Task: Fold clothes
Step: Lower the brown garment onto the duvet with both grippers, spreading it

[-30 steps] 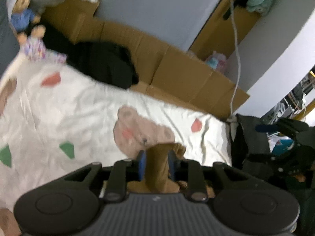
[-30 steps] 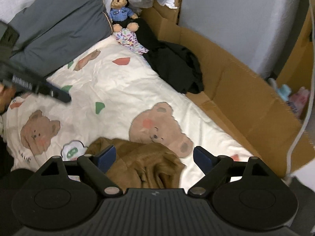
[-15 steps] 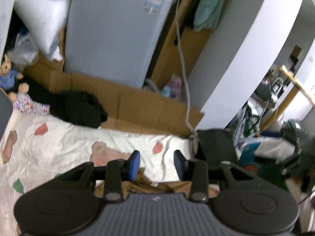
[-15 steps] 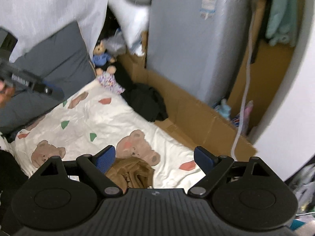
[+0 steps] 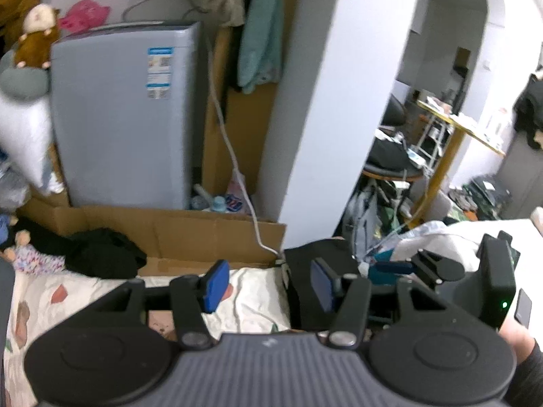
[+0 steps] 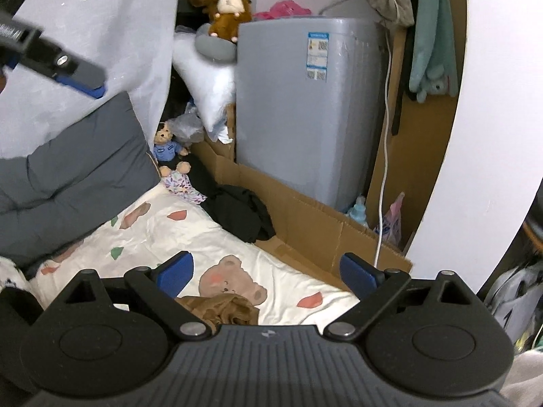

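A crumpled brown garment lies on the bear-print bedsheet, just below my right gripper, which is open and empty, raised above the bed. My left gripper is open too, with nothing between its blue pads, lifted high over the sheet's edge. The brown garment is hidden in the left wrist view. The other gripper shows at the right of the left wrist view, and the left one shows at the upper left of the right wrist view.
A black garment lies heaped by the cardboard wall. A grey pillow, a small teddy bear, a grey washing machine and a white cable stand around the bed. A cluttered room opens to the right.
My left gripper let go of the brown garment, opened and rose away from the bed. My right gripper, open throughout, also lifted and tilted up, so the garment now lies lower in its view.
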